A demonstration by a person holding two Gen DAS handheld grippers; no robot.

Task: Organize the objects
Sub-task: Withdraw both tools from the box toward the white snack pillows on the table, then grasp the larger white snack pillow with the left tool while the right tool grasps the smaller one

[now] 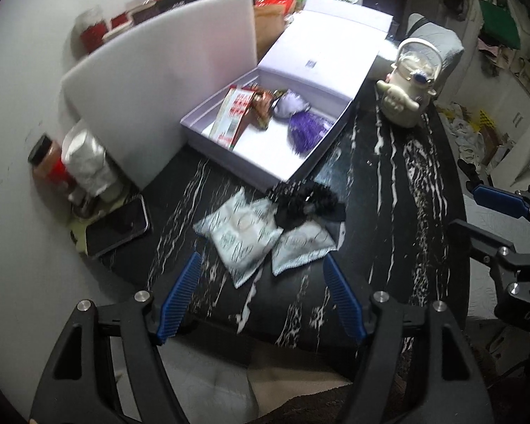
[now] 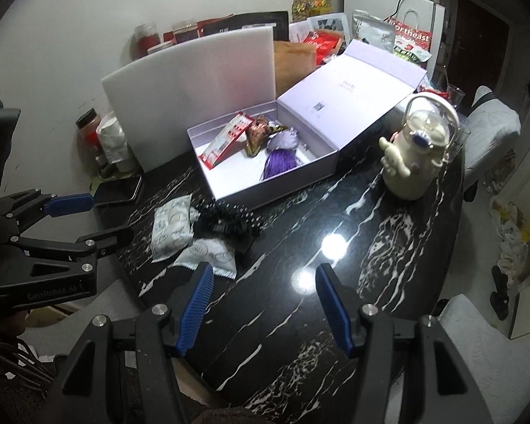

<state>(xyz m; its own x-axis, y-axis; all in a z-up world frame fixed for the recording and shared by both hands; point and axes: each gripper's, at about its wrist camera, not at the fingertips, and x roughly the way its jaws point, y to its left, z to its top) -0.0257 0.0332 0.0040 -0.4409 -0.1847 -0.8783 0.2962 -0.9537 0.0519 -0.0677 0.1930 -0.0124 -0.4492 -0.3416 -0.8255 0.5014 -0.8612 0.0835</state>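
Note:
An open white box point(image 1: 293, 173) point(image 2: 226, 190) stands on the black marble table point(image 1: 399, 212) point(image 2: 300, 311). It holds a red packet point(image 1: 235, 113) point(image 2: 226, 139), a brown snack point(image 1: 263, 106), a lilac pouch point(image 1: 291, 106) and a purple tassel point(image 1: 307, 132) point(image 2: 281, 162). In front of it lie two white patterned sachets point(image 1: 240, 236) point(image 2: 171, 229) and a black frilly item point(image 1: 307, 205) point(image 2: 226, 222). My left gripper point(image 1: 261, 265) point(image 2: 99, 215) is open just short of the sachets. My right gripper point(image 2: 263, 275) point(image 1: 477, 208) is open and empty over bare table.
A white foam board point(image 1: 159, 81) point(image 2: 194, 81) leans behind the box. A phone point(image 1: 118, 226) point(image 2: 118, 189), a jar point(image 1: 49, 169) and a wrapped cup point(image 1: 88, 166) sit at the left. A cream astronaut figure point(image 1: 408, 84) point(image 2: 417, 155) stands at the right. Packets crowd the back.

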